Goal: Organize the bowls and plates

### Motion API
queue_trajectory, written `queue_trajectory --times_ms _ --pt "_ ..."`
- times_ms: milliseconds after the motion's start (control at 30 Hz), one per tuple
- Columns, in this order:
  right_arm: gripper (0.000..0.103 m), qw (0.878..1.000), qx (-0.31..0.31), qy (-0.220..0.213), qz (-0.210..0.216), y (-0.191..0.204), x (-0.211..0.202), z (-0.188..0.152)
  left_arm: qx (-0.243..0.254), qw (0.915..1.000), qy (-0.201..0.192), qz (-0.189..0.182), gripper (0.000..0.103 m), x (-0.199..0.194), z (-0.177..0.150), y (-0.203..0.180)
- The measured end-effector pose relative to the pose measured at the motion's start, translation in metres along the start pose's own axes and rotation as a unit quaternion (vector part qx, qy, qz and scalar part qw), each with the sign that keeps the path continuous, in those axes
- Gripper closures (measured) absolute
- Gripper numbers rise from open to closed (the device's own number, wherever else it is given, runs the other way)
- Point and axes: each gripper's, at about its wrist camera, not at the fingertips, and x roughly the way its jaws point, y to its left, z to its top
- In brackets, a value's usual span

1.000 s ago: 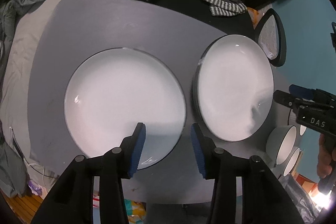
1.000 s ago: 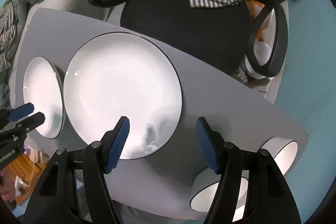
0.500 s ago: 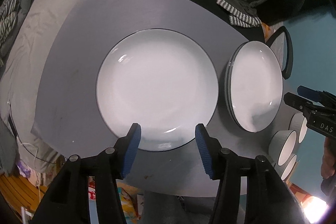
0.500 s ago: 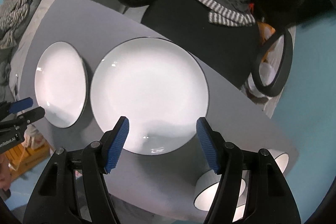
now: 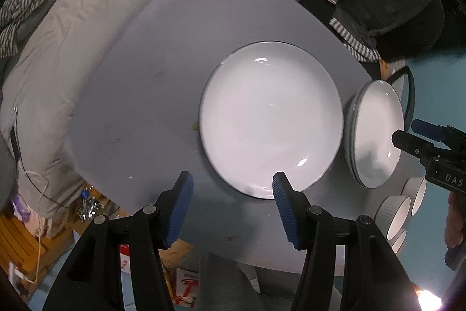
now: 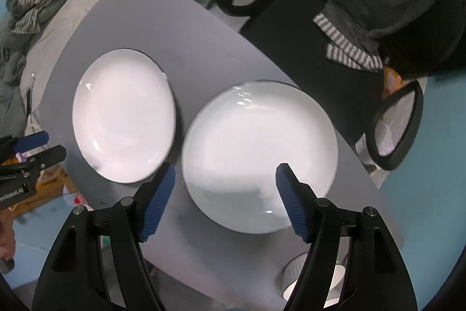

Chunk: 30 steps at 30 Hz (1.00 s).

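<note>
Left wrist view: left gripper [image 5: 231, 204] wide, empty, above table [image 5: 163, 54] near single plate [image 5: 271, 118]; right gripper [image 6: 225, 200] wide over plate stack [image 6: 259, 153], possibly two plates.

table's left half [image 5: 139, 95] bare | plates [image 5: 271, 118] fill right

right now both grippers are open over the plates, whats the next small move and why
Probably bring the right gripper down onto the near rim of the right plate. Its jaws are open around that edge, holding nothing, and the left plate lies apart beside it, not yet stacked.
</note>
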Motion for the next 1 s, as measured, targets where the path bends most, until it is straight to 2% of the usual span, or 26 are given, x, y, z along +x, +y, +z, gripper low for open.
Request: queue_trajectory --times_ms 367,600,833,1000 --pt "0.032 0.999 -0.016 0.017 0.045 0.03 0.03 0.042 -0.044 0.999 0.001 -0.004 0.043 0.019 0.007 0.04" --pt "0.032 0.998 -0.028 0.013 0.053 0.036 0.046 0.062 -0.072 0.9967 0.009 -0.037 0.043 0.034 0.017 0.052" --pt "0.032 0.997 -0.039 0.028 0.06 0.038 0.065 0.074 -0.092 0.9944 0.015 -0.049 0.043 0.046 0.025 0.057" --pt "0.032 0.995 -0.036 0.037 0.088 0.037 0.075 0.074 -0.088 0.9948 0.02 -0.047 0.043 0.05 0.026 0.062"
